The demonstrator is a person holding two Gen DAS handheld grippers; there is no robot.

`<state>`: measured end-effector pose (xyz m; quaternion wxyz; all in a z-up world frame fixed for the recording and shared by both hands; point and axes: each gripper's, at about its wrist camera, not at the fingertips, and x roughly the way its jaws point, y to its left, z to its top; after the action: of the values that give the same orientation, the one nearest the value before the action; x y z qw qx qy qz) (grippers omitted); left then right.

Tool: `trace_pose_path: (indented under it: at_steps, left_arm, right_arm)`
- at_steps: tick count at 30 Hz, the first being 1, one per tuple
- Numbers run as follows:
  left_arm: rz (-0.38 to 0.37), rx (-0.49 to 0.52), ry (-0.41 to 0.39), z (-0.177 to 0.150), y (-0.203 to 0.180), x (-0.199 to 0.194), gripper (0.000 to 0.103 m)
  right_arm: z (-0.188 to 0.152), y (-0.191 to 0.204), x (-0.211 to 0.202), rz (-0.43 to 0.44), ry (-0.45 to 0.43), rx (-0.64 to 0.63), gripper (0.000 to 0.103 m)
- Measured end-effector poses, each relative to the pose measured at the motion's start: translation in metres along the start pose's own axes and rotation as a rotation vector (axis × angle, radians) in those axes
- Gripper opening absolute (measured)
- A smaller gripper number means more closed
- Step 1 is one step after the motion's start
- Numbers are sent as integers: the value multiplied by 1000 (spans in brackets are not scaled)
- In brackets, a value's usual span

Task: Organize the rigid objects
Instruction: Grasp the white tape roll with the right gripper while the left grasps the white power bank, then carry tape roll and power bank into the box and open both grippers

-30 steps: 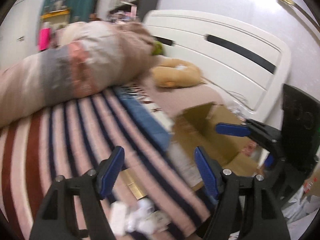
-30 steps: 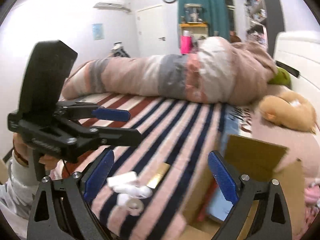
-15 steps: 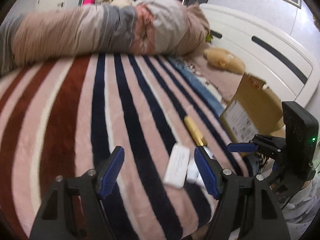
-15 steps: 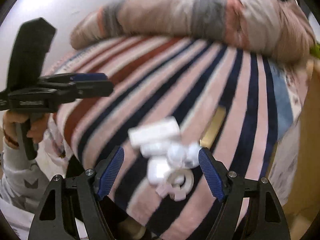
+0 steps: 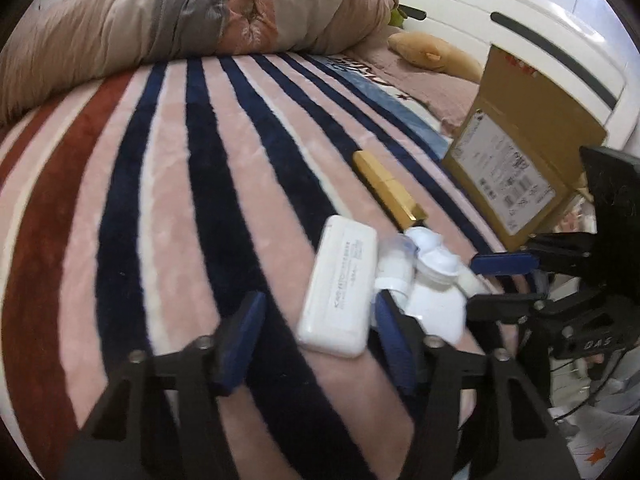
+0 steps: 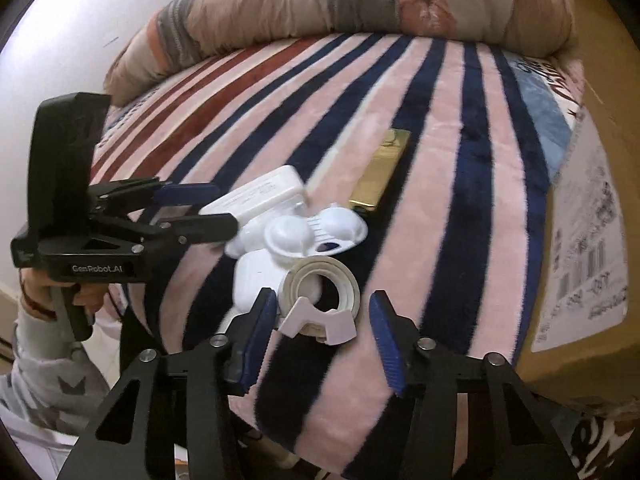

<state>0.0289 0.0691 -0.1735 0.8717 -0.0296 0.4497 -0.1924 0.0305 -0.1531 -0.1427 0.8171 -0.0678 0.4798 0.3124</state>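
Observation:
A pile of small rigid objects lies on the striped blanket near the bed's edge. A flat white case (image 5: pixel 340 288) (image 6: pixel 256 196) sits between my open left gripper's (image 5: pixel 316 336) fingers, nearer the right one. A gold bar-shaped box (image 5: pixel 388 188) (image 6: pixel 382 170) lies beyond. White moulded pieces (image 6: pixel 316 232), a white earbud case (image 6: pixel 256 280) and a tape roll in a white holder (image 6: pixel 324 292) lie together. My right gripper (image 6: pixel 324 340) is open, its fingers on either side of the tape holder. The left gripper also shows in the right wrist view (image 6: pixel 192 208).
An open cardboard box (image 5: pixel 516 160) (image 6: pixel 588 216) stands on the bed to the right of the pile. A rolled duvet (image 5: pixel 180 20) lies across the far side. A plush toy (image 5: pixel 432 54) rests by the white headboard (image 5: pixel 540 20). The bed edge is just under the grippers.
Both grippers have swung down and moved in on the pile. The white case now sits between the left fingers, and the tape holder between the right ones. Both stay open.

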Motion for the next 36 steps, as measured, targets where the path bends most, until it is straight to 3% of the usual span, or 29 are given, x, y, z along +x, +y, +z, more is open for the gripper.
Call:
trace_pose_path:
  at_steps: [4,8,12,15,19,23,29,36]
  left_arm:
    - [30,12,-8,2,-2,1,39]
    - [72,36,-10,6,-4,3,39]
    - [83,59,-5,16,-6,17,43]
    - [108,76,-4,21,-9,28,43]
    - [114,47,-18,23,-5,29,32]
    - [84,11,-31,21,2,22,32]
    - [84,0,-97,24,1,-16,32]
    - [72,44,-227,51,-24,-93,32]
  right_arm:
    - [-1,3,0,-22,-17,10,37]
    - [-2,9,-3,-103,-36,-8,37]
    - [-3,1,5,-88,-12,30,40]
    - [-4,0,9,-123,-12,17,40]
    - [-5,2,7,-147,-49,-3,37]
    - [-2,7,8,-175,-66,-27,36]
    - [9,31,-22,-149,-161,-81,36]
    - [30,63,-75,-85,-298,-148,36]
